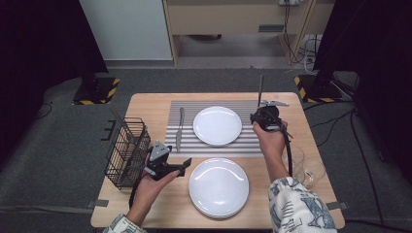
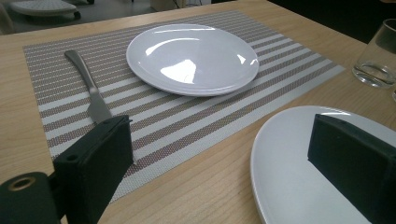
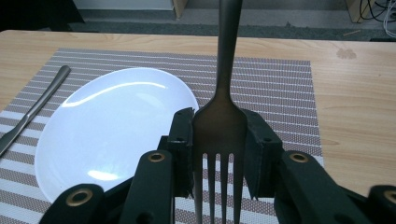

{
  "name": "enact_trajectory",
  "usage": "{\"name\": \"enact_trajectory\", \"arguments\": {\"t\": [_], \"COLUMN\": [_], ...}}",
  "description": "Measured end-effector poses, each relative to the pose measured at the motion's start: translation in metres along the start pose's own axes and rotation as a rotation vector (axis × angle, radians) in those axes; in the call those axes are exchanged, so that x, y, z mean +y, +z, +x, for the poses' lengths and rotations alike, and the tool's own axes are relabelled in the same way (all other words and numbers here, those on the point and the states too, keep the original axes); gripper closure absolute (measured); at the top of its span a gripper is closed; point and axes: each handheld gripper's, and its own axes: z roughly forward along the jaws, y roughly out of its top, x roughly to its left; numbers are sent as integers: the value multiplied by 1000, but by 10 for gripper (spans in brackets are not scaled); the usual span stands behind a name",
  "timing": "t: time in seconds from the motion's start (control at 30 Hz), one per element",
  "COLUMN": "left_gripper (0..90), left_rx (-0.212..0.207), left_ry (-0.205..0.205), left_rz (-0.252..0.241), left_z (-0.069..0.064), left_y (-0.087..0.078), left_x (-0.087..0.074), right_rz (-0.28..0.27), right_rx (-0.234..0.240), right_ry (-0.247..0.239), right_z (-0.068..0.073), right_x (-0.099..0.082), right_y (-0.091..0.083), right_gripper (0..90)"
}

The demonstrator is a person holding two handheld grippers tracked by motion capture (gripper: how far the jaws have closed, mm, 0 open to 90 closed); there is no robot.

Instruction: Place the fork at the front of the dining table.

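R gripper (image 1: 264,118) clamped on fork (image 3: 220,116): jaws press both sides of fork's head, tines pointing back toward the gripper cam, handle sticking out ahead. In high view the handle stands up above the gripper, over the R edge of the striped placemat (image 1: 177,109), just right of far plate (image 1: 217,125).

R gripper view: fork hangs above mat, far plate to its left, knife (image 3: 32,109) at far left edge of mat.

L gripper (image 1: 170,166) held low over table, between wire basket (image 1: 127,150) and near plate (image 1: 218,187). Jaws wide apart, nothing between them. L gripper view: one jaw sits over mat's near corner w/ knife blade just beyond it, other jaw over rim of near plate.

Knife lies flat on mat, left of far plate, close but not touching.

Two clear glasses (image 1: 307,170) on bare wood at table's R side, behind R forearm. Patterned sleeve (image 1: 299,206) at bottom right.

Table (image 1: 145,104) light wood.
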Motion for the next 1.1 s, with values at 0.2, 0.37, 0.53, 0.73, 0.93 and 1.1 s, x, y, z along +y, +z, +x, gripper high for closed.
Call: {"name": "enact_trajectory", "arguments": {"t": [0.2, 0.37, 0.53, 0.73, 0.93, 1.1], "left_gripper": [62, 62, 62, 62, 62, 62], "left_rx": [3, 3, 2, 2, 3, 3], "left_ry": [1, 1, 4, 3, 0, 2], "left_rz": [0, 3, 6, 5, 5, 5], "left_z": [0, 0, 0, 0, 0, 0], "left_y": [0, 0, 1, 1, 1, 1], "left_x": [0, 0, -1, -1, -1, -1], "right_rz": [28, 41, 53, 63, 73, 83], "right_rx": [-9, -13, -16, -19, -24, -28], "right_ry": [1, 5, 10, 12, 18, 10], "right_z": [-1, -2, -2, -4, -4, -3], "right_x": [-7, -10, -15, -19, -21, -22], "right_y": [9, 15, 21, 25, 29, 32], "right_gripper": [677, 676, 676, 676, 676, 676]}}
